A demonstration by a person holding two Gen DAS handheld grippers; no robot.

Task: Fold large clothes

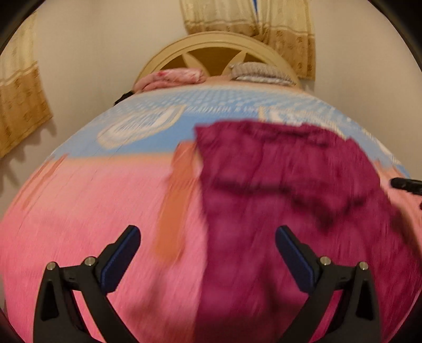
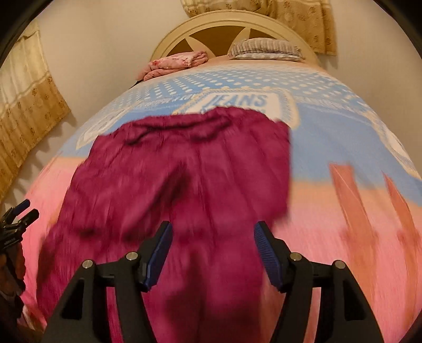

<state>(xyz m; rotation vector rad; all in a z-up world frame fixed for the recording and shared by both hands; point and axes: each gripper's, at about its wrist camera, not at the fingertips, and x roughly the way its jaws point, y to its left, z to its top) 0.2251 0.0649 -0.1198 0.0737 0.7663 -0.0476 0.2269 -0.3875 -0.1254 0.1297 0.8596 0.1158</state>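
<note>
A large magenta garment (image 1: 284, 195) lies spread on the bed, wrinkled, also seen in the right wrist view (image 2: 184, 179). My left gripper (image 1: 208, 237) is open and empty, hovering over the garment's left edge where it meets the pink bedspread. My right gripper (image 2: 212, 234) is open and empty above the garment's near part. The left gripper shows at the left edge of the right wrist view (image 2: 19, 213); the right gripper's tip shows at the right edge of the left wrist view (image 1: 406, 184). Both views are motion-blurred.
The bed carries a pink and blue bedspread (image 2: 343, 126) with a "JEANS" print. A folded pink blanket (image 2: 176, 63) and a striped pillow (image 2: 263, 48) lie by the cream headboard (image 2: 232, 23). Beige curtains (image 2: 29, 110) hang on the walls.
</note>
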